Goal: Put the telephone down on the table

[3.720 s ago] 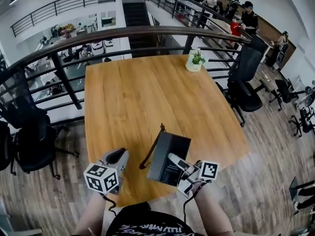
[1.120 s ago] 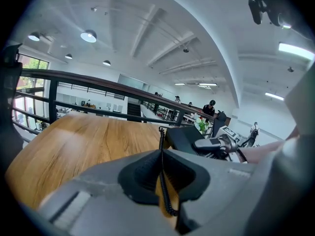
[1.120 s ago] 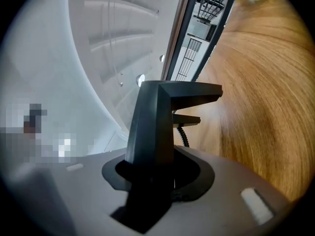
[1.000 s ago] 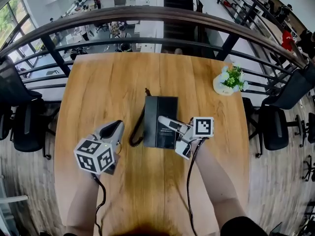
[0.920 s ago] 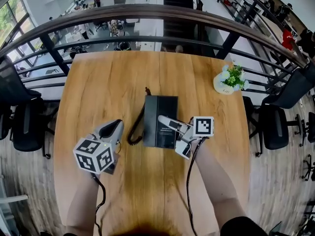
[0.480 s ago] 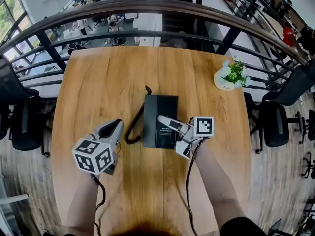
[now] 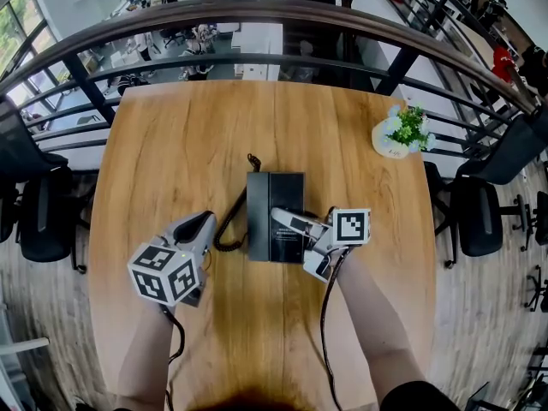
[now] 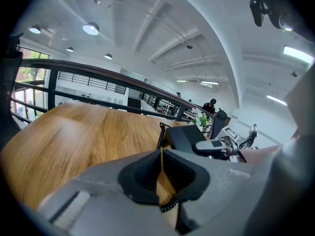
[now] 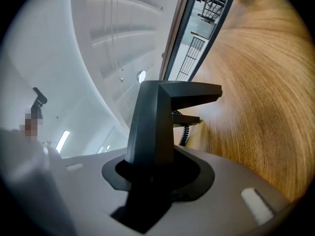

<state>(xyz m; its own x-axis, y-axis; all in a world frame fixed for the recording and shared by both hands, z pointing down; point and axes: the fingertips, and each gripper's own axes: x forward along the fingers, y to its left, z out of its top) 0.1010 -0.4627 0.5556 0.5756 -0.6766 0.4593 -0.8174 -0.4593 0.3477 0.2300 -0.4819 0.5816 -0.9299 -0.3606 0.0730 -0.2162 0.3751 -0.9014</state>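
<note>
Phone lies flat mid-counter, seemingly set down (contact unclear from above), right gripper jaws clamped on its edge, left gripper jaws pinched together, empty, near the cord; release is left.

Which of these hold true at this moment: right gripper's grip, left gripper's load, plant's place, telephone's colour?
1. The right gripper is clamped on the telephone. True.
2. The left gripper holds the coiled cord. False: its jaws are together and empty, with the cord lying beside it.
3. A potted plant stands at the table's far right. True.
4. The telephone is white. False: it is black.
</note>
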